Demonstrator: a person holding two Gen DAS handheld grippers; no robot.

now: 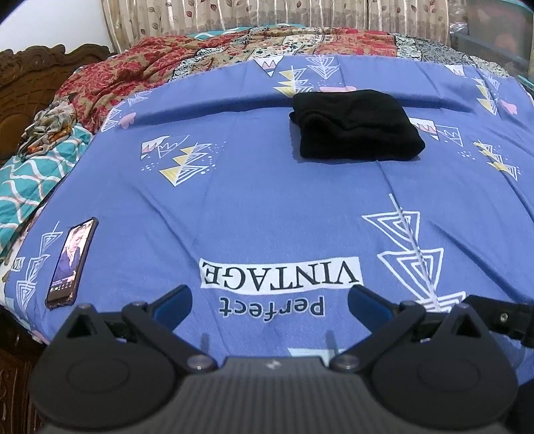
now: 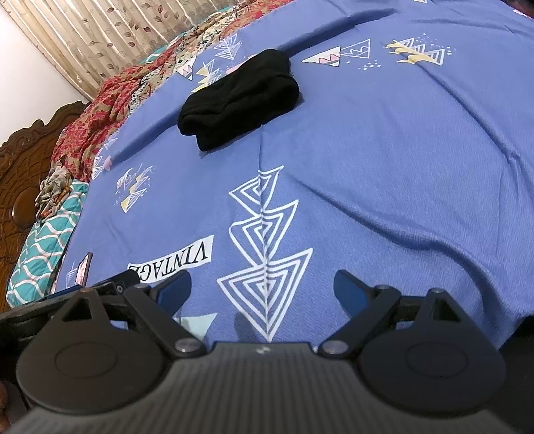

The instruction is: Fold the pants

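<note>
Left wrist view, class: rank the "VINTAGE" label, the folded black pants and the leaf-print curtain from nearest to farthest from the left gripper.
Measured from the left gripper, which is open:
1. "VINTAGE" label: printed on the blue bedsheet, just ahead of the fingertips.
2. Folded black pants: mid-bed, ahead and slightly right.
3. Leaf-print curtain: behind the bed, at the top.

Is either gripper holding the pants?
No, the folded black pants lie alone on the blue sheet, away from both open grippers.

My left wrist camera looks low and level over the blue bedsheet (image 1: 253, 200), my right one tilted, both sharing the black pants (image 1: 357, 125) at 12 o'clock.
</note>
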